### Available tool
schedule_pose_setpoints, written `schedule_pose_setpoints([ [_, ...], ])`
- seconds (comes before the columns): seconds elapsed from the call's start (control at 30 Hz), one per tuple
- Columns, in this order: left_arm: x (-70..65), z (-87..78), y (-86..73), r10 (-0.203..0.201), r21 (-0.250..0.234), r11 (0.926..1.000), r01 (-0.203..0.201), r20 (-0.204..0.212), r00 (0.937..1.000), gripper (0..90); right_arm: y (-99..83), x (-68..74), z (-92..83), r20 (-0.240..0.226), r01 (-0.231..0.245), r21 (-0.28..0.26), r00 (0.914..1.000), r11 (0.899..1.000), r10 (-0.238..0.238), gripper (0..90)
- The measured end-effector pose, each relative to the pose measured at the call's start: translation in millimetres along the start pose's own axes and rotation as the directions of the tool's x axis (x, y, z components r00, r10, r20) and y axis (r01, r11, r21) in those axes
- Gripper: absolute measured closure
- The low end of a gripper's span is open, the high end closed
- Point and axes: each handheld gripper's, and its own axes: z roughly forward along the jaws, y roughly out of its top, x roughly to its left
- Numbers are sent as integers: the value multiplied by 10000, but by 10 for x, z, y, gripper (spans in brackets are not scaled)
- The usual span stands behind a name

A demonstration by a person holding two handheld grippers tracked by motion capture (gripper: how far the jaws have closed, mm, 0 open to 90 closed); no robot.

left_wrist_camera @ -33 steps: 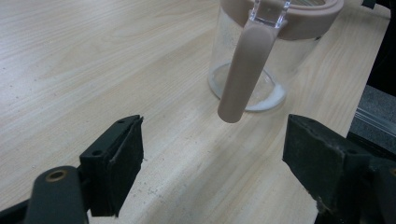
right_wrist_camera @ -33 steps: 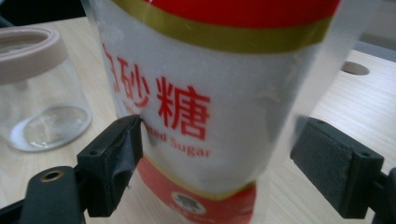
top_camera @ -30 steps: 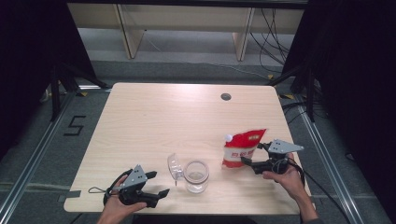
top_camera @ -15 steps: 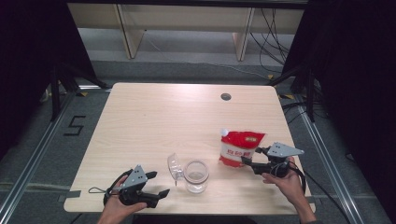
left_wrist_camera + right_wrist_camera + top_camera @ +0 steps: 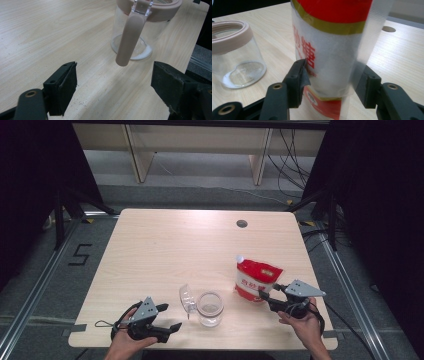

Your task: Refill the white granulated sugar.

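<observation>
A red and white sugar pouch (image 5: 256, 279) with a white cap stands tilted at the table's right front. My right gripper (image 5: 269, 293) grips its lower part; the jaws have just been closing, and in the right gripper view both pads press the pouch (image 5: 332, 47) between them (image 5: 332, 72). A glass jar (image 5: 209, 308) with a pink rim stands left of the pouch, its clear hinged lid (image 5: 186, 297) swung open. My left gripper (image 5: 170, 316) rests near the front edge, open, pointing at the jar (image 5: 155, 32), whose pink strap (image 5: 128, 37) hangs ahead of the jaws.
The light wooden table (image 5: 165, 250) has a round cable hole (image 5: 242, 223) at the back right. Its front edge runs just below both hands. Dark curtains and metal floor rails flank the table. The jar (image 5: 237, 57) holds a thin white residue at its bottom.
The right gripper has come in around the pouch's lower part. The pouch has shifted slightly left toward the jar and leans more. The left gripper has kept still.
</observation>
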Motion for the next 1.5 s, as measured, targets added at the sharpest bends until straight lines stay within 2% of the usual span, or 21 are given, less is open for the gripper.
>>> schedule_pose_setpoints([
  [0.13, 0, 2, 2, -13, -2, 10000, 13, 18, 10000, 205, -2, 74, -20, 215, -477, 144, 9986, 9988, 473, 513],
  [0.17, 0, 0, 5, 5, 35, 10000, -5, 17, 10000, 205, -3, 62, -10, 122, -348, 22, 9993, 9994, 348, 519],
  [0.27, 1, -1, 7, 15, 56, 10000, -15, 10, 10000, 205, -9, 85, -16, 195, -574, -79, 9982, 9983, 575, 530],
  [0.33, -4, -5, 10, 15, 103, 9999, -14, -76, 10000, 205, -11, 127, -25, 210, -923, -36, 9955, 9957, 923, 537],
  [0.47, -3, -3, 10, 1, 92, 10000, 0, -65, 10000, 206, -18, 168, -9, 373, -963, -380, 9945, 9946, 978, 552],
  [0.5, -3, -2, 10, -18, 79, 10000, 19, -65, 10000, 206, -14, 167, -24, 497, -690, -271, 9963, 9973, 703, 556],
  [0.57, -5, 1, 10, -59, 49, 10000, 60, -66, 10000, 206, -13, 204, -26, 527, -806, -213, 9953, 9965, 816, 562],
  [0.63, -5, -3, 12, -19, 87, 10000, 20, -70, 10000, 206, -22, 228, -11, 508, -956, -458, 9939, 9944, 979, 567],
  [0.67, -5, -2, 12, -7, 94, 10000, 8, -70, 10000, 206, -23, 238, -13, 363, -914, -422, 9950, 9949, 930, 572],
  [0.73, -4, -3, 12, -10, 85, 10000, 10, -66, 10000, 206, -22, 277, -34, 596, -1007, -215, 9930, 9947, 1018, 571],
  [0.77, 0, 1, 10, -31, 52, 10000, 31, -9, 10000, 206, -18, 274, -33, 630, -832, -216, 9944, 9963, 845, 569],
  [0.9, 1, 4, 9, -37, 13, 10000, 37, 10, 10000, 206, -18, 275, -21, 571, -738, -372, 9955, 9966, 759, 537],
  [0.93, -1, 0, 10, -36, 43, 10000, 36, -18, 10000, 206, -16, 275, -25, 784, -561, -429, 9952, 9975, 594, 504],
  [0.97, -1, 1, 10, -39, 51, 10000, 39, -12, 10000, 206, -12, 292, -30, 720, -763, -324, 9943, 9966, 784, 484],
  [1.17, -1, 0, 10, -27, 51, 10000, 27, -9, 10000, 205, -38, 248, 23, 700, -299, -769, 9969, 9966, 353, 419],
  [1.2, 0, 0, 11, -29, 48, 10000, 29, -8, 10000, 205, -45, 261, 28, 517, -679, -749, 9961, 9949, 718, 407],
  [1.23, 0, 1, 11, -45, 50, 10000, 45, -7, 10000, 205, -48, 227, 43, 349, -525, -855, 9978, 9950, 557, 397],
  [1.27, -7, 3, 11, -92, 35, 10000, 92, -56, 9999, 205, -51, 221, 46, 525, -345, -853, 9979, 9958, 391, 382],
  [1.33, -10, 7, 10, -125, 36, 9999, 125, -42, 9999, 205, -60, 252, 72, 443, -644, -778, 9967, 9949, 680, 337],
  [1.4, -2, 5, 9, -69, 91, 9999, 70, -19, 10000, 205, -60, 242, 92, 549, -409, -812, 9975, 9959, 455, 299],
  [1.5, 5, 5, 9, -42, 75, 10000, 42, -23, 10000, 205, -68, 248, 143, 406, -739, -946, 9961, 9928, 780, 228],
])
